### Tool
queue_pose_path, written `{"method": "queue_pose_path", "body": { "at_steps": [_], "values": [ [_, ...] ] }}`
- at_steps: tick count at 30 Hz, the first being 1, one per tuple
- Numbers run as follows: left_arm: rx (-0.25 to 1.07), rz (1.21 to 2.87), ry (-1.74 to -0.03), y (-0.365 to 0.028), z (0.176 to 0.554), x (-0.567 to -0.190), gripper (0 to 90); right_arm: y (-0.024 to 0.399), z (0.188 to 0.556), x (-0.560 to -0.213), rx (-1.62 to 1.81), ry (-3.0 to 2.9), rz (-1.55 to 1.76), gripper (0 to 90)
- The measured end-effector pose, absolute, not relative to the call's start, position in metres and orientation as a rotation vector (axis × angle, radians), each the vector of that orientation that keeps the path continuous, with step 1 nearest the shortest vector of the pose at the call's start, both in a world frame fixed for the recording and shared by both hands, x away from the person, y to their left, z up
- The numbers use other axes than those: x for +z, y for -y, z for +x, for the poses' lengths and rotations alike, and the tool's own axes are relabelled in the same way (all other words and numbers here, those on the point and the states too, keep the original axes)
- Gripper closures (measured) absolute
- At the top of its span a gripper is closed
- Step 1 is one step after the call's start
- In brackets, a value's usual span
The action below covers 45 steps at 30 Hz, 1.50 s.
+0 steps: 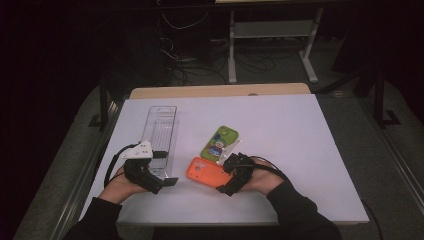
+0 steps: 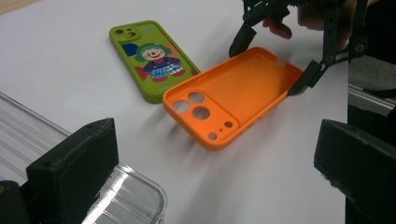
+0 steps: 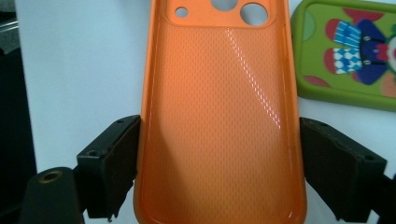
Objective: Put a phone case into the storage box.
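Observation:
An orange phone case (image 1: 205,171) (image 2: 229,98) (image 3: 219,93) lies hollow side up near the table's front, camera holes toward the left. My right gripper (image 1: 225,175) (image 2: 272,63) (image 3: 219,172) has one pad on each long side of its right end, shut on it, and that end looks slightly raised. A green phone case with a clown picture (image 1: 220,142) (image 2: 152,60) (image 3: 348,51) lies just behind it on the table. My left gripper (image 1: 165,167) (image 2: 215,177) stands open to the left of the orange case, nothing between its jaws.
A long clear plastic box (image 1: 162,132) (image 2: 130,196) stands at the left, its near corner under my left gripper. The white tabletop (image 1: 290,150) stretches bare to the right and back. Cables and desk legs fill the dark floor beyond the far edge.

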<state>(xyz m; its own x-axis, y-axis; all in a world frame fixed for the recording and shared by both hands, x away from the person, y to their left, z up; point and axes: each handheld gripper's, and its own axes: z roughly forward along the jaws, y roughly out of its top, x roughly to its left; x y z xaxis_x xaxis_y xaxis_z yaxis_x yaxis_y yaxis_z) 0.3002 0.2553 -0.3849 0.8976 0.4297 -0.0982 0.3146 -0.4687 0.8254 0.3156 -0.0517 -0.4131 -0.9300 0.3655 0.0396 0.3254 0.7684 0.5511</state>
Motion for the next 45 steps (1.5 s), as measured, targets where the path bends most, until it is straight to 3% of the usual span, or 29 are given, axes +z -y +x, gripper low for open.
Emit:
{"method": "queue_pose_path", "body": {
  "at_steps": [23, 45],
  "values": [
    [0.127, 2.107, -0.472, -0.243, 0.314, -0.358, 0.0, 0.106, 0.335, -0.386, 0.899, -2.916, 0.442, 15.3],
    [0.031, 2.18, -0.237, -0.185, 0.342, -0.339, 0.0, 0.122, 0.353, -0.361, 0.906, -2.991, 0.273, 15.3]
  ]
}}
